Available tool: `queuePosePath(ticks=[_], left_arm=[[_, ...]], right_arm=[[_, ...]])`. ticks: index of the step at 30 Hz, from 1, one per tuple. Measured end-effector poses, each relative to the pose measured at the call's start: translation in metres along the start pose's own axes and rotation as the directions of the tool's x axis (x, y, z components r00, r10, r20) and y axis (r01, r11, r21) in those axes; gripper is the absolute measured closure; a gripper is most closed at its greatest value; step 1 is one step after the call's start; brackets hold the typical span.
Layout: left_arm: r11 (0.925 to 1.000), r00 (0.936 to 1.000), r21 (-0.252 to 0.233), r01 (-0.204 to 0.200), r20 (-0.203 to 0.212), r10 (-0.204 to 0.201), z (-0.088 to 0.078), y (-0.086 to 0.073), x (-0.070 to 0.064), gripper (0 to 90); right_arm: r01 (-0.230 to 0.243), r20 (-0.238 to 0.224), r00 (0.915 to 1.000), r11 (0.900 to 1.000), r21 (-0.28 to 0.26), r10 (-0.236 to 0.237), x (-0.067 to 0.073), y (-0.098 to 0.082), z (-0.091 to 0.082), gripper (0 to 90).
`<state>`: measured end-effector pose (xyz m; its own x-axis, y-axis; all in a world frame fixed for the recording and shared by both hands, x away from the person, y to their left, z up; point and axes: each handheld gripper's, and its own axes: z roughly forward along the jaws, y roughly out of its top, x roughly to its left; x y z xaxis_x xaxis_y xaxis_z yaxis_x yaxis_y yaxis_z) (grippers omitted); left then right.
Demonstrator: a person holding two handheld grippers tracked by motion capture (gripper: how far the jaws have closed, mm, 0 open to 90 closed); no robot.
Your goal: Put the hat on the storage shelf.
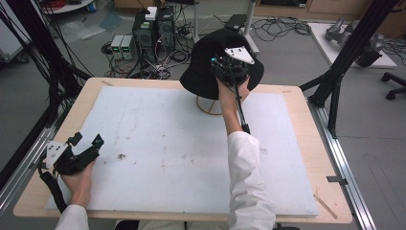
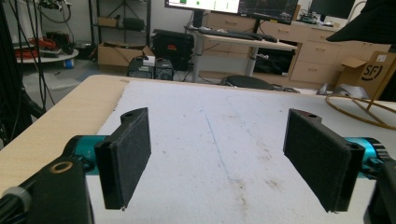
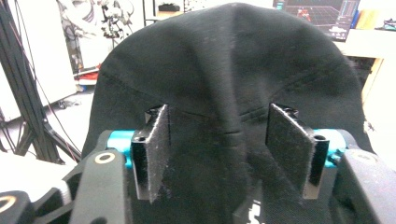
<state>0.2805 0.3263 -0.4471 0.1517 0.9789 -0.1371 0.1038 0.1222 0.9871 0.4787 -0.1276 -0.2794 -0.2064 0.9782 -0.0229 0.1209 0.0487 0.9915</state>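
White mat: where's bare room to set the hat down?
Most of the white mat is bare, from the left gripper across to the person's right sleeve. Crowded only at the far edge: wire stand, black hat, right gripper.

Left gripper [image 2: 217,161] jaws stand wide apart at lower left and lower right of the frame, nothing between them. Beneath lies a white mat [image 2: 219,140] (stained, with a faint blue line) on the wooden counter [image 2: 70,121]. A gold wire ring stand [image 2: 359,109] sits at right, black fabric [image 2: 369,23] at upper right.
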Motion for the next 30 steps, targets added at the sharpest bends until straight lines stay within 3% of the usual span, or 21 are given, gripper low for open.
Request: queuePosePath(ticks=[8,12,18,22,24,30], left_arm=[[1.0000,1.0000,-0.003,-0.005,0.001,0.005,-0.002,0.000,-0.001,23.6],[1.0000,1.0000,-0.001,-0.008,0.002,0.008,-0.003,0.000,-0.001,23.6],[0.9999,1.0000,-0.004,-0.009,-0.001,0.009,-0.004,0.001,-0.001,23.6],[1.0000,1.0000,-0.005,-0.008,-0.003,0.008,-0.004,0.001,0.000,23.6],[0.9999,1.0000,-0.007,-0.009,-0.003,0.009,-0.005,0.001,0.000,23.6],[0.9999,0.9999,-0.011,-0.010,0.002,0.010,-0.004,0.002,-0.002,23.6]], right_arm=[[-0.038,0.021,0.9991,0.999,-0.006,0.038,-0.010,0.007,-0.008,28.1],[-0.050,0.053,0.9973,0.999,0.009,0.050,-0.014,0.008,-0.012,22.5],[-0.067,0.041,0.9970,0.998,0.023,0.066,-0.021,0.013,-0.020,16.6],[-0.085,0.028,0.9960,0.996,0.019,0.084,-0.023,0.017,-0.027,15.3],[-0.070,0.017,0.9974,0.997,-0.016,0.070,-0.023,0.019,-0.039,15.6],[-0.078,0.026,0.9966,0.997,-0.017,0.078,-0.026,0.014,-0.058,15.9]])
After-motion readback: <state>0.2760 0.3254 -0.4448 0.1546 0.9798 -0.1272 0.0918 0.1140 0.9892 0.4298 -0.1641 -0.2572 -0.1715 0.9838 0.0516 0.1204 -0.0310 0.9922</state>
